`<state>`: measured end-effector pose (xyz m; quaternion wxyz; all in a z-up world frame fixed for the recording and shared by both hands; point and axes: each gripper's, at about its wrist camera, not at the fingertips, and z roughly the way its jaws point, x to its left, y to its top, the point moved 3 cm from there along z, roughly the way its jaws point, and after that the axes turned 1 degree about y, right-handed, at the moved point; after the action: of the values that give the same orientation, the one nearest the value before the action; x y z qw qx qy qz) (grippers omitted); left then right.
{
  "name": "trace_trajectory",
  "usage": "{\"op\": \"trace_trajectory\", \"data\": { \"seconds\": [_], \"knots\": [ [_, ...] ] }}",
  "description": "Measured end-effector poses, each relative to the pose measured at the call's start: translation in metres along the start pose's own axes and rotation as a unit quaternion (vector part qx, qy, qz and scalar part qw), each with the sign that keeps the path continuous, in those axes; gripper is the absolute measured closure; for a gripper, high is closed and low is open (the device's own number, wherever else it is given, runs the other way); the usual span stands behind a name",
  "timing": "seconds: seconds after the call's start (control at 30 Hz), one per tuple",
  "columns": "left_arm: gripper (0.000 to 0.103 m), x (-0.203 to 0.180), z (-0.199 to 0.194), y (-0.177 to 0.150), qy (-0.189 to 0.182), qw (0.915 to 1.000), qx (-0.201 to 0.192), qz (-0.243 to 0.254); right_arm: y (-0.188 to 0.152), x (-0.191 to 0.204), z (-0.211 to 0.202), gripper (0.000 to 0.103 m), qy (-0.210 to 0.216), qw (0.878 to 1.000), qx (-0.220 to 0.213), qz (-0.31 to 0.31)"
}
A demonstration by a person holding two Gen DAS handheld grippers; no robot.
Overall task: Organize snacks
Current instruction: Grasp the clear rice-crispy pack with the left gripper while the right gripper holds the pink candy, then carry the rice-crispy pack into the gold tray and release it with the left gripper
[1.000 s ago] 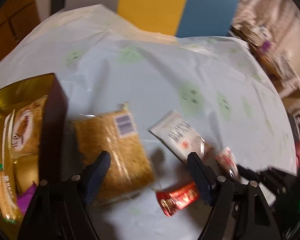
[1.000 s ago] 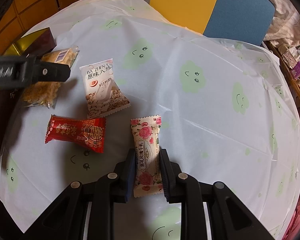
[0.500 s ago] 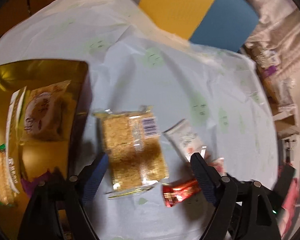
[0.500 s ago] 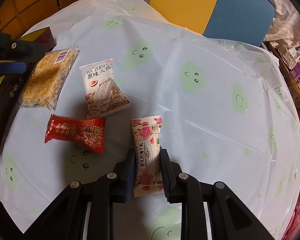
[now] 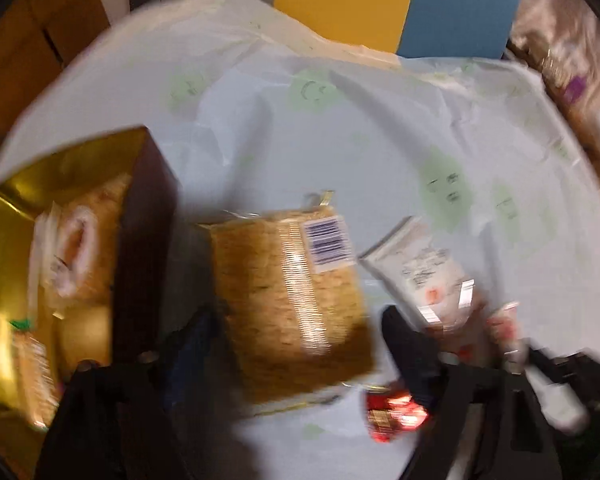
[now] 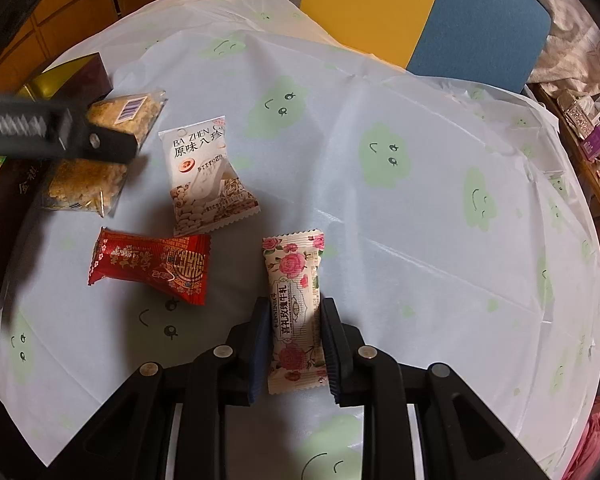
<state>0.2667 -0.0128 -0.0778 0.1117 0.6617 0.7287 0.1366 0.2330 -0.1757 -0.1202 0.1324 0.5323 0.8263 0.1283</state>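
The rose-print snack (image 6: 296, 312) lies flat on the bench (image 6: 400, 216), its lower half pinched between the closed fingers of the right claw (image 6: 296, 344), likely so it can be lifted toward the gold-lined box (image 5: 28, 216) at the left edge. The left claw (image 5: 300, 340) hangs wide open over the crumbly yellow packet (image 5: 292, 300) beside that box, apparently lining up a grab.

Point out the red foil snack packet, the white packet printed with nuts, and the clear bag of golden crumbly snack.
Red foil snack packet (image 6: 150, 266), right wrist view, middle of wrapper.
White packet printed with nuts (image 6: 204, 178), right wrist view, centre of front face.
Clear bag of golden crumbly snack (image 5: 292, 300), left wrist view, middle of bag.
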Motion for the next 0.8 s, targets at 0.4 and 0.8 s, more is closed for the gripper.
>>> {"op": "trace_trajectory", "data": {
  "seconds": [0.4,0.8],
  "knots": [
    [0.029,0.005,-0.029,-0.070,-0.014,0.9937,-0.089,0.066,0.000,-0.006,0.001,0.078,0.013,1.000,-0.004,0.003],
    [0.028,-0.007,-0.053,-0.144,-0.019,0.9750,-0.167,0.145,-0.002,-0.009,0.001,0.078,0.026,1.000,-0.013,0.004]
  ]
}}
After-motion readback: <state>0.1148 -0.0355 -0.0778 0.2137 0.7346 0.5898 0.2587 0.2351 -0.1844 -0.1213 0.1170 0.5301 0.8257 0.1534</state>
